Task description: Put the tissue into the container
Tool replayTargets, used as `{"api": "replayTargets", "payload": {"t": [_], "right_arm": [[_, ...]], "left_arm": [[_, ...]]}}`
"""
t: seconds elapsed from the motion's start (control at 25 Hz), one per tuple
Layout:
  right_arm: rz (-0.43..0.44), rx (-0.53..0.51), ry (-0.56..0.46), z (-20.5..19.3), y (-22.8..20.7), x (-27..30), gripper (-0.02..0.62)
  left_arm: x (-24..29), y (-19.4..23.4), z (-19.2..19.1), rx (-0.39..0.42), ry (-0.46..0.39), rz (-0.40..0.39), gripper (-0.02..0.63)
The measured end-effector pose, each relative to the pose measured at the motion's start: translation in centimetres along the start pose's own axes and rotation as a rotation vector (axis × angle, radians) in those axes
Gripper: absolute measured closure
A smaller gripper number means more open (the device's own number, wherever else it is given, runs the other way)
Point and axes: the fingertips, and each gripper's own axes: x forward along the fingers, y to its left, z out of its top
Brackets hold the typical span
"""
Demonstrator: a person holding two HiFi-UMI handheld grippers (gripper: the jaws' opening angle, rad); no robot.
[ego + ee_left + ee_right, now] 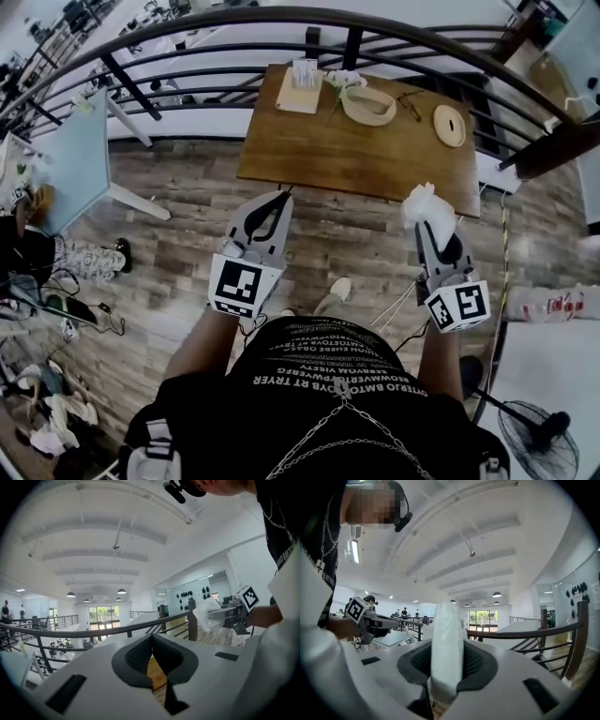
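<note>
A crumpled white tissue (pixel 424 202) sticks up from my right gripper (pixel 425 228), which is shut on it. In the right gripper view the tissue (pixel 446 644) fills the gap between the dark pads and hides what lies ahead. The container, a beige oval woven basket (pixel 350 105), sits on the far side of the wooden table (pixel 309 150), well ahead of both grippers. My left gripper (pixel 279 199) hovers over the floor at the table's near edge. It is shut and empty, its tips touching (pixel 151 641). From the left gripper view the tissue (pixel 205 613) shows at the right.
On the table stand a tissue pack (pixel 302 86), a pair of glasses (pixel 410 103) and a round wooden disc (pixel 450 125). A dark metal railing (pixel 281 19) curves behind the table. A light blue table (pixel 75 159) stands left, a floor fan (pixel 534 436) bottom right.
</note>
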Motion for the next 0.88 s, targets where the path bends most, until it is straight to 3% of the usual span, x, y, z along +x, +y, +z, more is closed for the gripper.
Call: {"api": "replayTargets", "payload": {"t": [0.88], "right_arm": [[0.125, -0.004, -0.002, 0.6, -11.4, 6.0, 0.480]], "left_arm": [[11.0, -1.9, 3.5, 0.044, 0.021, 0.082, 0.581]]}}
